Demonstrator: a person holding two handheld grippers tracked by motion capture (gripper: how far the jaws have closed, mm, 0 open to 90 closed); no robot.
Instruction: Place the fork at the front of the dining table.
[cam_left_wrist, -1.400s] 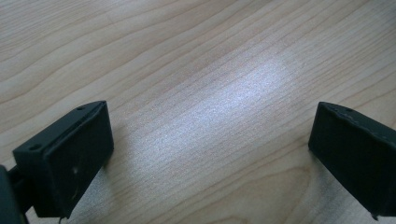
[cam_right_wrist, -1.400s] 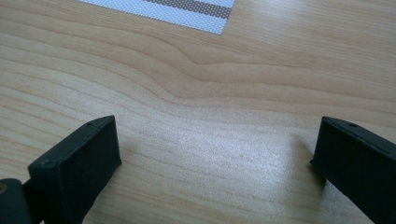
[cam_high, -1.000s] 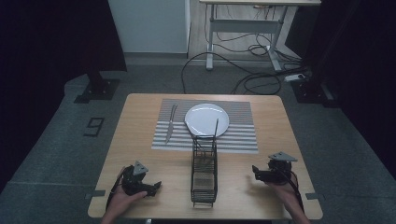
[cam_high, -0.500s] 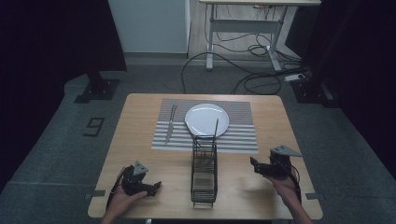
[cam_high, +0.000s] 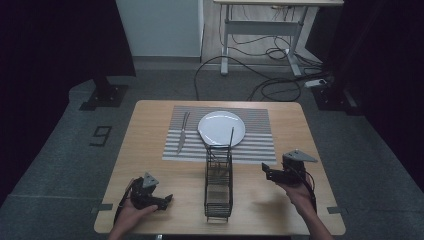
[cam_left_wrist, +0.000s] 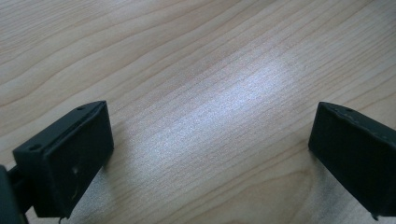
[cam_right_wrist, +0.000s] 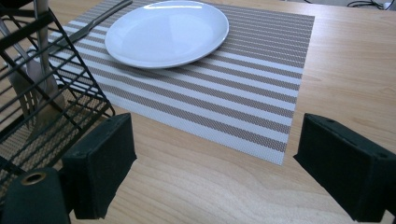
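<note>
Black wire rack (cam_high: 218, 185) runs lengthwise from the near worktop (cam_high: 150, 145) edge toward the plate (cam_high: 221, 127); right gripper view shows cutlery (cam_right_wrist: 39, 70) inside. Both grippers' (cam_high: 168, 199) (cam_high: 266, 171) jaws gape empty, the right's lately narrowing.

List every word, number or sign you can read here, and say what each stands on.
"9": a dark numeral on the grey floor, left of the table, at.
Nothing readable on the plate, placemat or wire rack.
</note>
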